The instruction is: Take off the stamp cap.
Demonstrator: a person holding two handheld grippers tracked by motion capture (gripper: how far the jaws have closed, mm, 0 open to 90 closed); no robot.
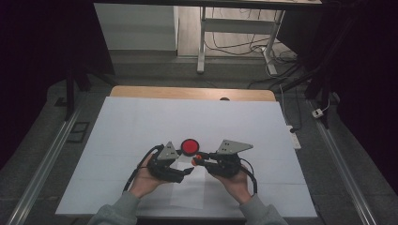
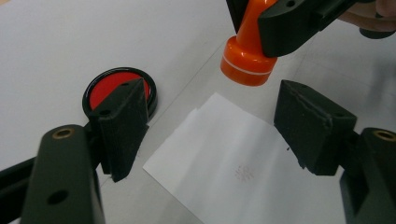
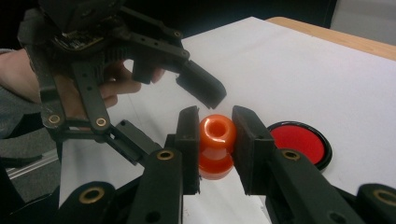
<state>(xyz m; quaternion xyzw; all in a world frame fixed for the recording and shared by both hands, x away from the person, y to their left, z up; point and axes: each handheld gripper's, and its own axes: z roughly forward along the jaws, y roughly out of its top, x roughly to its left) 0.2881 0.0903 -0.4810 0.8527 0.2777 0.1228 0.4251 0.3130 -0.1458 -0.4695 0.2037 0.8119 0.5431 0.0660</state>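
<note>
In the left gripper view, the glossy orange plastic stamp (image 2: 246, 53) is cut off by the top edge, its handle covered by the right tongs (image 2: 289, 23). The faint grey mark (image 2: 244, 173) on the white paper sheet (image 2: 224, 158) is too blurred to read.

Stamp (image 3: 217, 144): glossy orange, thin white band round its base. Ink pad (image 2: 120, 91): red, black rim. Paper (image 2: 233, 172): white, bearing one faint grey imprint. Surface (image 1: 141, 122): white.
</note>
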